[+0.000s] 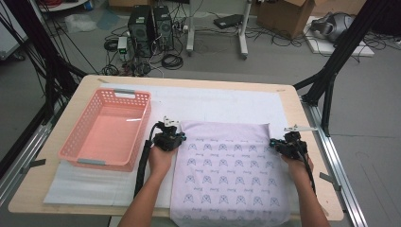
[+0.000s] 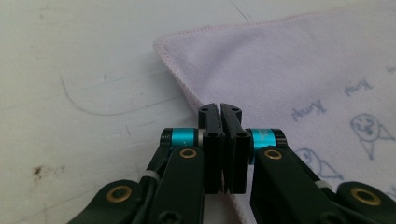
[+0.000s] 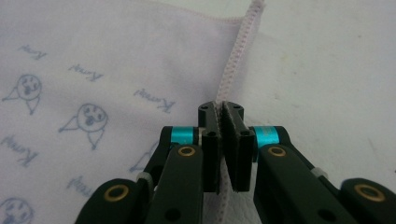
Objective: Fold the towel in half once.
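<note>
A pink basket [image 1: 106, 130] sits empty at the far left. Beside it, the left gripper [image 2: 222, 111] pinches the left hem of the lilac towel [image 1: 229, 175], spread flat mid-table; the right gripper [image 3: 223, 108] is clamped on its right hem, likely for folding. White mat [image 1: 217, 104] beyond lies open.

A laboratory or test workspace is indicated: two computer towers [image 1: 151, 29] and loose cables [image 1: 172, 60] are placed on the grey floor, cardboard boxes [image 1: 285, 16] are stored behind, and the table [image 1: 293, 113] is flanked by black frame struts [image 1: 338, 52].
</note>
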### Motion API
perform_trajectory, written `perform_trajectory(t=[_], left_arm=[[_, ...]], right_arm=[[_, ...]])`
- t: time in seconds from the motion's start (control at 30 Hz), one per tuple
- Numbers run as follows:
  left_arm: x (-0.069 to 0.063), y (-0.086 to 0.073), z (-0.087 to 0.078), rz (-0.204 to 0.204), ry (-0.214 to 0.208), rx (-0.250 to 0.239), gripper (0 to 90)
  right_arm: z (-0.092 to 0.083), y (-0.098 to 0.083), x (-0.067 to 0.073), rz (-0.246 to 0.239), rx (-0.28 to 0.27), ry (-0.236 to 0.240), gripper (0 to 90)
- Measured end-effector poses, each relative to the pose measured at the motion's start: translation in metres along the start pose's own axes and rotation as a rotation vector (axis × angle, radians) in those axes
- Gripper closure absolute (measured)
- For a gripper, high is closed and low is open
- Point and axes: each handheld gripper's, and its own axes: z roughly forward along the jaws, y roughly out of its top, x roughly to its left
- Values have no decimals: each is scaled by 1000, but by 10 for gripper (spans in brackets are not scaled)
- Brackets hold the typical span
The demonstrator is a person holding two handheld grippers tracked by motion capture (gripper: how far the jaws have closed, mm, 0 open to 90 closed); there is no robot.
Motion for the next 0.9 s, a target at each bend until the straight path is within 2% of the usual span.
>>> perform_trajectory(t=[0.07, 0.13, 0.2, 0.23, 0.33, 0.4, 0.47, 0.53, 0.63, 0.7, 0.9], left_arm=[[4, 2, -2, -36, 18, -23, 879], [7, 5, -5, -69, 14, -57, 880], [8, 13, -9, -44, 23, -55, 880], [8, 18, -11, -36, 35, -75, 880], [12, 34, -17, -54, 50, -106, 884], [14, 40, -21, -72, 49, -135, 884], [15, 40, -22, -60, 44, -132, 884], [14, 38, -25, -39, 33, -122, 884], [15, 34, -29, -56, 10, -133, 883], [14, 33, -33, -40, -5, -117, 883], [5, 34, -47, -20, -69, -134, 881]], right_arm=[[0, 2, -1, -1, 7, 9, 873], [-1, 3, -2, -2, -12, -1, 876], [-1, 7, -3, -27, -34, -16, 878], [-2, 10, -2, -40, -42, -26, 879], [-5, 21, -3, -49, -96, -66, 879], [-9, 28, -7, 4, -149, -35, 879], [-12, 31, -6, 25, -176, -15, 878], [-14, 30, -5, 7, -173, -7, 878], [-18, 27, -7, 29, -179, 37, 877], [-22, 25, -6, 37, -179, 56, 876], [-37, 18, -4, 22, -188, 94, 875]])
